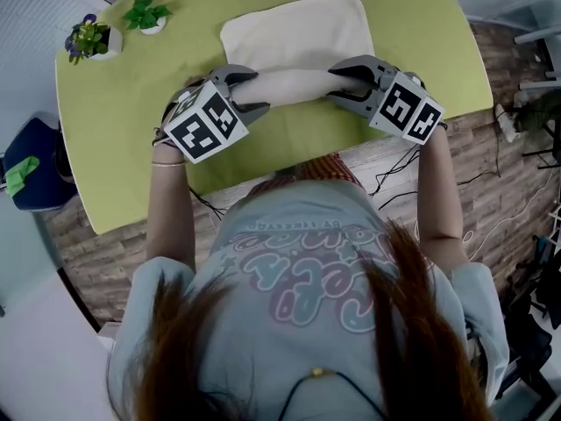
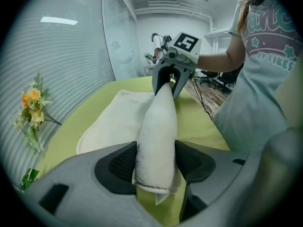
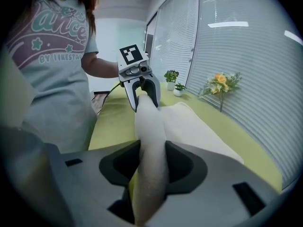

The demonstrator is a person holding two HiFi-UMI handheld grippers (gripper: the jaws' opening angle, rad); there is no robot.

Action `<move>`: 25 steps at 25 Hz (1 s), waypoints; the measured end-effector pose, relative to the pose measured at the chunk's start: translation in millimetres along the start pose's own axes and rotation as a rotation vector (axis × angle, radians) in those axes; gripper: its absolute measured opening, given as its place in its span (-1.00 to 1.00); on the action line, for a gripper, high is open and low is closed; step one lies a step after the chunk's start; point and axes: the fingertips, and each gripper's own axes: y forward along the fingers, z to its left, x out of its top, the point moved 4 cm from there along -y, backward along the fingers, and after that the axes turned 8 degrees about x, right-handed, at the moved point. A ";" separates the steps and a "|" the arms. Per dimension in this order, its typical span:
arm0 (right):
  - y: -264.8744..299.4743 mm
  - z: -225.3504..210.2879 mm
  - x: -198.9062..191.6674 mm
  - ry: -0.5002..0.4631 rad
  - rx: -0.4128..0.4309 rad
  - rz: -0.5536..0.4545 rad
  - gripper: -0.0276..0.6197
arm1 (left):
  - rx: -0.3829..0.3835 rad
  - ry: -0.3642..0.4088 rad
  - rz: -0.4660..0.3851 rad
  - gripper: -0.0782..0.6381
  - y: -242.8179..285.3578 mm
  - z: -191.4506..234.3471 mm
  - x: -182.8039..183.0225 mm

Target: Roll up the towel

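Observation:
A cream towel lies on the green table (image 1: 131, 121). Its near part is rolled into a tube (image 1: 294, 84), and the flat rest (image 1: 294, 29) stretches away from me. My left gripper (image 1: 250, 92) is shut on the roll's left end, and my right gripper (image 1: 344, 83) is shut on its right end. In the left gripper view the roll (image 2: 158, 126) sits between both pads of the left gripper (image 2: 156, 162), with the right gripper (image 2: 169, 77) at the far end. In the right gripper view the right gripper (image 3: 151, 167) squeezes the roll (image 3: 149, 126), and the left gripper (image 3: 142, 91) is opposite.
Two small potted plants (image 1: 88, 38) (image 1: 147, 13) stand at the table's far left corner. A flower stem (image 2: 31, 108) rises by the window blinds. The table's near edge runs just below the grippers, against the person's body. A blue chair (image 1: 31, 165) stands at the left.

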 end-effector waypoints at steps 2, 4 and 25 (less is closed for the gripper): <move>-3.0 -4.6 1.6 0.004 0.004 -0.010 -0.40 | 0.014 -0.009 0.001 -0.14 -2.1 5.4 2.8; -5.2 -10.0 2.3 0.006 0.000 -0.022 -0.39 | 0.033 -0.010 -0.005 -0.14 -2.6 10.5 5.6; 4.3 -63.1 -8.4 0.022 -0.168 -0.118 -0.28 | 0.215 -0.082 -0.043 -0.18 9.2 58.0 11.2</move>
